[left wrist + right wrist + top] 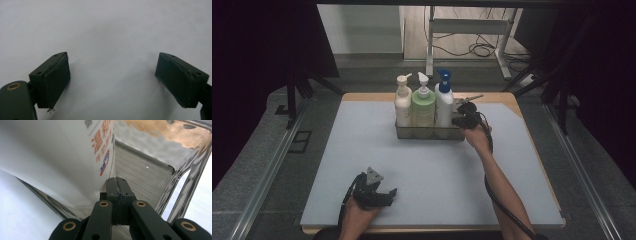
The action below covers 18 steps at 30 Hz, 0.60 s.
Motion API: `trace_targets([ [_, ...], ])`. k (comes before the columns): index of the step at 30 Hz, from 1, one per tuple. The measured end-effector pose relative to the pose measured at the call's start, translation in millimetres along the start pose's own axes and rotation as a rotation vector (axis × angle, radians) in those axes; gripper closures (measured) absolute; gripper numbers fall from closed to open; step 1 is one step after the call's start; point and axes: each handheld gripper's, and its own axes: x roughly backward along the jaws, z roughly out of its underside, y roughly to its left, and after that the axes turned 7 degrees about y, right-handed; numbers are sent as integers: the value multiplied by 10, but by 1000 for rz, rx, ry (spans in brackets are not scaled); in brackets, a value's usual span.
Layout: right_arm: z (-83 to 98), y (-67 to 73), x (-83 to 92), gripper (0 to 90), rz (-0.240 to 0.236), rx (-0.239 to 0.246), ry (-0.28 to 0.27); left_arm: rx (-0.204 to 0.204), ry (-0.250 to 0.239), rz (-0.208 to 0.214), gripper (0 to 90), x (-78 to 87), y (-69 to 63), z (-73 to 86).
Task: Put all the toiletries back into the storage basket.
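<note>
My right gripper (118, 185) clamped shut on shiny metal rack (186, 173) wall — beside white bottle (52, 157), orange print; left gripper (112, 82) wide open, holding nothing.

Metal caddy (430, 133) on grey mat (422, 165): cream bottle (403, 105), green bottle (423, 106), blue-pump white bottle (444, 102). Right gripper (460, 120) at caddy's right end; left gripper (377, 192) near front edge.
</note>
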Motion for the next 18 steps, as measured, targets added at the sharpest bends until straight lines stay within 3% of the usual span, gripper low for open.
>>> trace_targets([
  [18, 5, 50, 17, 899, -19, 7, 11, 0, 1, 0, 120, 0, 1, -1],
])
